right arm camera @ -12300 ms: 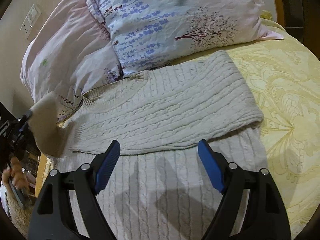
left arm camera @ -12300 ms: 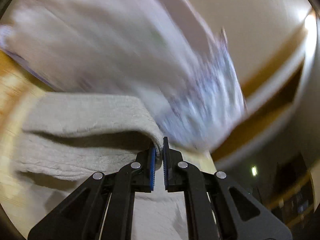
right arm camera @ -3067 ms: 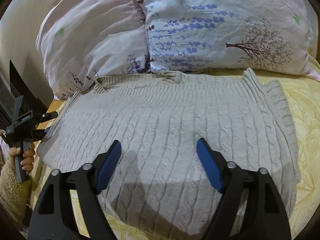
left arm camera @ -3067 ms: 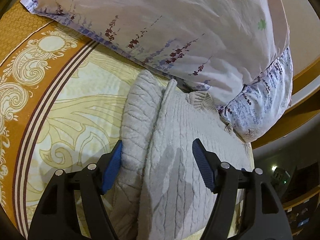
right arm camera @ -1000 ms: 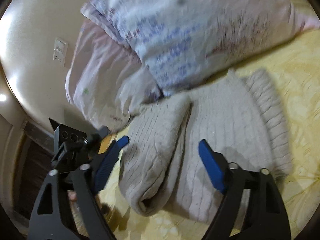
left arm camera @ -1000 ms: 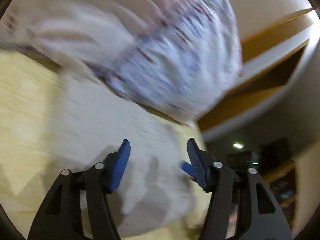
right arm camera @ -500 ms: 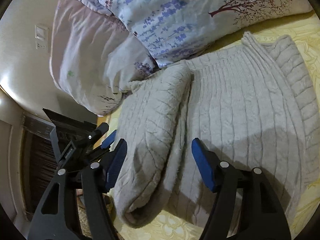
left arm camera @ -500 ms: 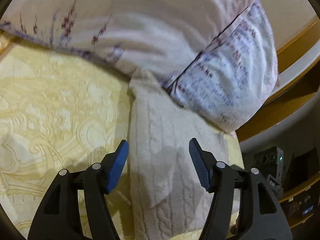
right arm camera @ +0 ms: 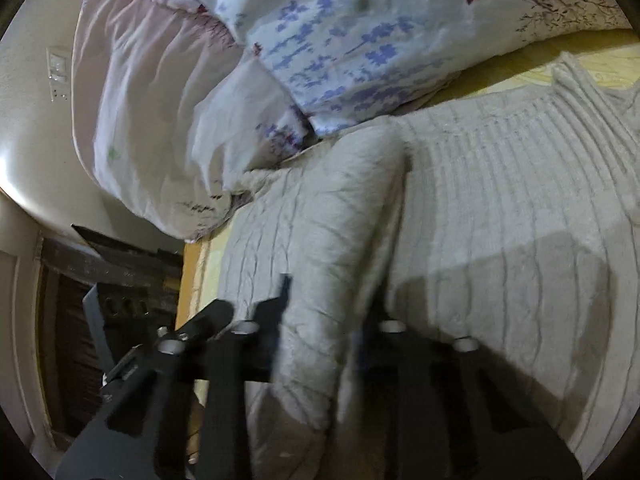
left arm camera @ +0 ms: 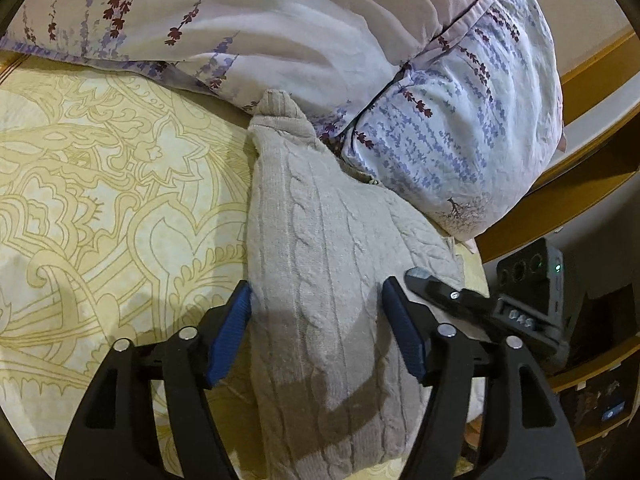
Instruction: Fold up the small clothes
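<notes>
While the beige cable-knit sweater [left arm camera: 332,280] lies folded on the yellow patterned bedspread [left arm camera: 100,200], its far end touches two floral pillows [left arm camera: 360,60] at the head of the bed. Left tongs [left arm camera: 316,332] hover over its near end, jaws spread and opening, blue pads [left arm camera: 230,332] straddling the knit without pressing it. Right tongs [right arm camera: 320,344] are closing on a raised fold of the sweater [right arm camera: 320,280], which sits between the jaws; the picture is blurred there. Right tongs' tip [left arm camera: 424,280] appears beside the sweater's right edge.
</notes>
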Demonstrator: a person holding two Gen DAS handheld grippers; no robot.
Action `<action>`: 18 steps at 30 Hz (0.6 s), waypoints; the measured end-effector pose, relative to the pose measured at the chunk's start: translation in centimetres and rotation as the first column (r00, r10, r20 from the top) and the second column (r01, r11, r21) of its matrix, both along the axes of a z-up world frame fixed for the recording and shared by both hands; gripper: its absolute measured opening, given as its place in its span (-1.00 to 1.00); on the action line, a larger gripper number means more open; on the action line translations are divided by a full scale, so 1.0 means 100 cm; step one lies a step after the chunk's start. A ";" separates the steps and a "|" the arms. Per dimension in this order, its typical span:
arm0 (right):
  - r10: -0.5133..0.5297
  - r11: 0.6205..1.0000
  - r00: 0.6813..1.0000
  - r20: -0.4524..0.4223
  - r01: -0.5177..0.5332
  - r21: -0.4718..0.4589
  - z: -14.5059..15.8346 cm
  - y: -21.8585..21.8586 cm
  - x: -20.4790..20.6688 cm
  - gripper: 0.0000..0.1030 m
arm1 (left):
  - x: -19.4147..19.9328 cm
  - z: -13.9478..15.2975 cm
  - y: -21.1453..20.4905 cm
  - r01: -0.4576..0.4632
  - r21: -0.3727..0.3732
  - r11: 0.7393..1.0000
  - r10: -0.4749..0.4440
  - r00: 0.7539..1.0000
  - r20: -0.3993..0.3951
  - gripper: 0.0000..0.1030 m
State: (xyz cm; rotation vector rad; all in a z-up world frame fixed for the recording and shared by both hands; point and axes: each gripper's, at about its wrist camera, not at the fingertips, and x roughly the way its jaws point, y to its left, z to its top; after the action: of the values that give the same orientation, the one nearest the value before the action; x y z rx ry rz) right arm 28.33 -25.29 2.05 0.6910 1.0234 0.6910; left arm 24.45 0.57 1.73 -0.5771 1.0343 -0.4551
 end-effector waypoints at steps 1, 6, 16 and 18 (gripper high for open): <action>-0.009 1.000 1.000 0.018 0.009 -0.012 0.003 -0.004 -0.003 -0.68 | -0.001 0.001 0.001 -0.001 -0.007 1.000 0.001 1.000 0.002 0.39; -0.037 0.996 0.993 0.111 0.046 -0.081 0.024 -0.014 -0.015 -0.70 | -0.004 0.011 0.003 0.000 -0.030 1.000 0.001 1.000 0.024 0.46; -0.111 0.906 0.951 0.289 0.217 -0.365 0.047 -0.066 -0.045 -0.70 | -0.007 0.012 -0.027 0.069 -0.026 0.997 -0.068 0.997 0.029 0.46; -0.124 0.878 0.948 0.293 0.242 -0.414 0.041 -0.077 -0.047 -0.70 | -0.008 0.011 -0.038 0.093 -0.016 0.996 -0.092 0.995 0.023 0.46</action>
State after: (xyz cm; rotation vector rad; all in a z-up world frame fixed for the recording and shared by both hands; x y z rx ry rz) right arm 23.65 -33.00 6.17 0.2798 0.8190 0.3446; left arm 23.66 -3.24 2.79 -0.5393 1.0396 -0.5510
